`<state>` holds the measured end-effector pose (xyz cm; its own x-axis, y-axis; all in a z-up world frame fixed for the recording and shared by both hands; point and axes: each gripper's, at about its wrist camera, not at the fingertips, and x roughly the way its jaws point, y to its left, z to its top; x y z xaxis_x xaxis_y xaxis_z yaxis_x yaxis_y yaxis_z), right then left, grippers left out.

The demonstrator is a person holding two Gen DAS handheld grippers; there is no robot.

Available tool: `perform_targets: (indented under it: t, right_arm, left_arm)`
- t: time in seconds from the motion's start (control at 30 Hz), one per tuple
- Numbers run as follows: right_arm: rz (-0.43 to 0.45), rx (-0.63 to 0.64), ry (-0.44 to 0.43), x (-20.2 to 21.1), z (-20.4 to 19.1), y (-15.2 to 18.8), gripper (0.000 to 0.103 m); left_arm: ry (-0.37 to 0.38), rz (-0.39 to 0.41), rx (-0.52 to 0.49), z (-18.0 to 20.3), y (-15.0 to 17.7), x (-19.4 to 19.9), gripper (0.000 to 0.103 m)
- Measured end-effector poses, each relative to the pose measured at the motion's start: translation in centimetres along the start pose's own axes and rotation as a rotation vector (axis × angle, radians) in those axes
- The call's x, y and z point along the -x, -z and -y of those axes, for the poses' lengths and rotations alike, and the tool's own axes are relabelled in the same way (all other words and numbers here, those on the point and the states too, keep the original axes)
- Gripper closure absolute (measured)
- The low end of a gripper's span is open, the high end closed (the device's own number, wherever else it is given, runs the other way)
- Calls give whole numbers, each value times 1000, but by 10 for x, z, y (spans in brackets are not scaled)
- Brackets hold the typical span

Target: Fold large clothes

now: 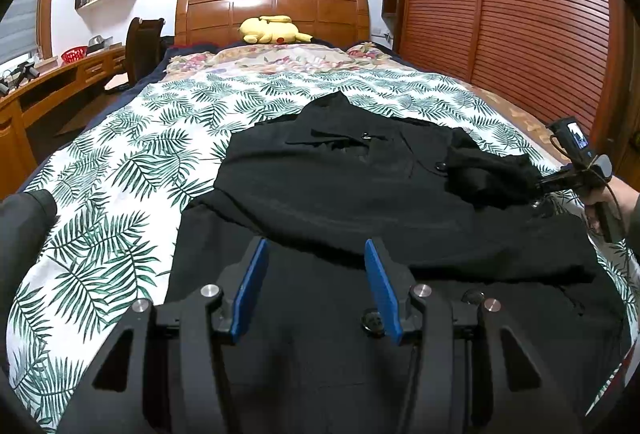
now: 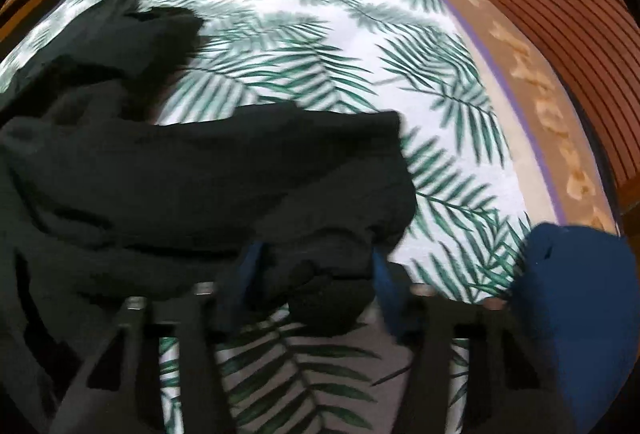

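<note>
A large black coat (image 1: 340,185) with buttons lies spread flat on the leaf-print bedcover (image 1: 120,161). My left gripper (image 1: 316,254) hovers over the coat's near part, its blue pads (image 1: 250,290) apart with nothing between them. At the right edge, my right gripper (image 1: 538,187) grips the end of the coat's sleeve (image 1: 488,173), which is lifted and bunched over the coat's right side. In the right wrist view the sleeve (image 2: 240,173) is wadded between the fingers of the right gripper (image 2: 316,262), hiding most of both pads.
A yellow plush toy (image 1: 272,29) lies by the wooden headboard (image 1: 272,5). A louvred wooden wardrobe (image 1: 520,13) runs along the bed's right side. A desk (image 1: 48,81) and a chair (image 1: 140,45) stand on the left. A dark blue cloth shape (image 2: 580,294) is at the right.
</note>
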<state>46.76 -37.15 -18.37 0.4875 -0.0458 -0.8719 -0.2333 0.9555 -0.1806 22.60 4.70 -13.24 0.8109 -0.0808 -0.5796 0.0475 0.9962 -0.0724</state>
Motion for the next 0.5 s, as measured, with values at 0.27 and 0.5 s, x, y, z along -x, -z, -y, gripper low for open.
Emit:
perform_targets:
  t: [0.27, 0.5]
  right_arm:
    - [134, 102, -8, 61, -46, 4, 89]
    - [284, 194, -101, 153, -98, 9, 89]
  left_arm:
    - [-35, 19, 7, -14, 5, 23, 54]
    - [-57, 57, 27, -26, 4, 56, 54]
